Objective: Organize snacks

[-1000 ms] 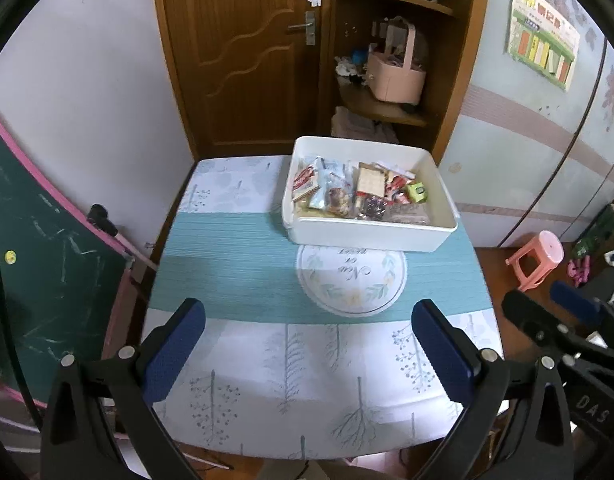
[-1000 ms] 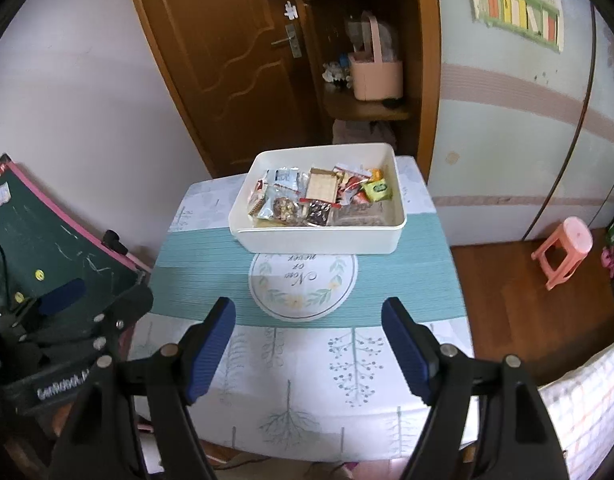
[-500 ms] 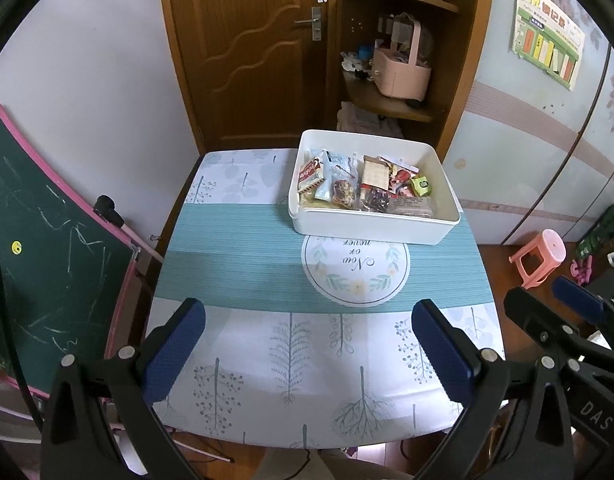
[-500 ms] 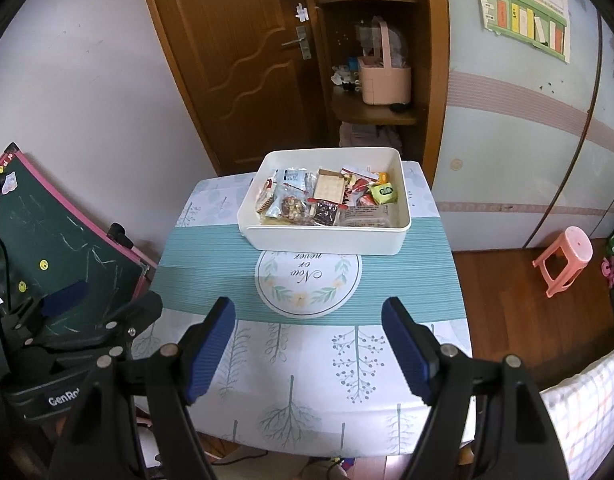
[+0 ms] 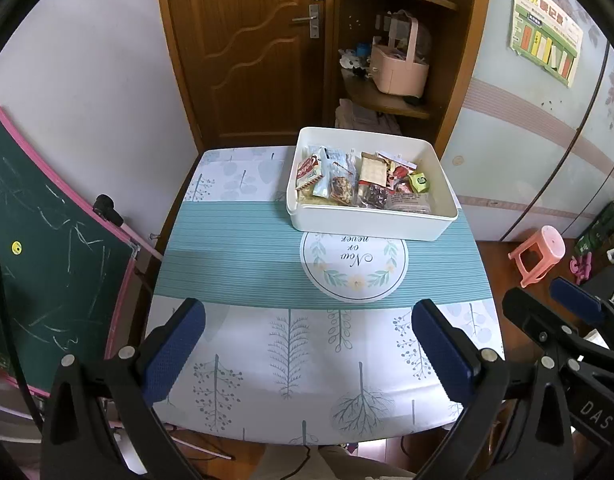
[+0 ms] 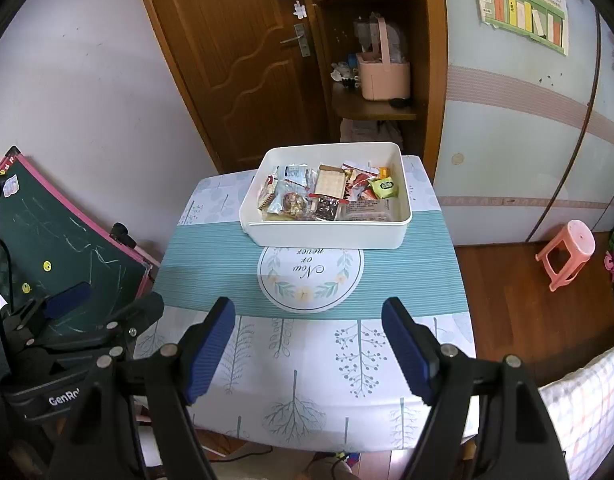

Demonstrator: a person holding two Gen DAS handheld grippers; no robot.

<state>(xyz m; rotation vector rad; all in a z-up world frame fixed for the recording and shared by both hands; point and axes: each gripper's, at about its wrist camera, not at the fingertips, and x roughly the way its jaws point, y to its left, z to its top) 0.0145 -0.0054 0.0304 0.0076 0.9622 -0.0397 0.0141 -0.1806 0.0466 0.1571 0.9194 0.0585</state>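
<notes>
A white rectangular bin sits at the far side of a small table and holds several wrapped snacks. My left gripper is open and empty, held above the table's near edge, far from the bin. My right gripper is open and empty too, also above the near edge. Each gripper shows at the side of the other's view: the right one in the left wrist view, the left one in the right wrist view.
The table has a teal striped band and tree-print cloth. A green chalkboard leans at the left. A wooden door, corner shelves with a pink basket, and a pink stool stand around.
Both grippers have pulled back and risen from the table, so the bin looks smaller and farther. Their jaws stay open and empty.
</notes>
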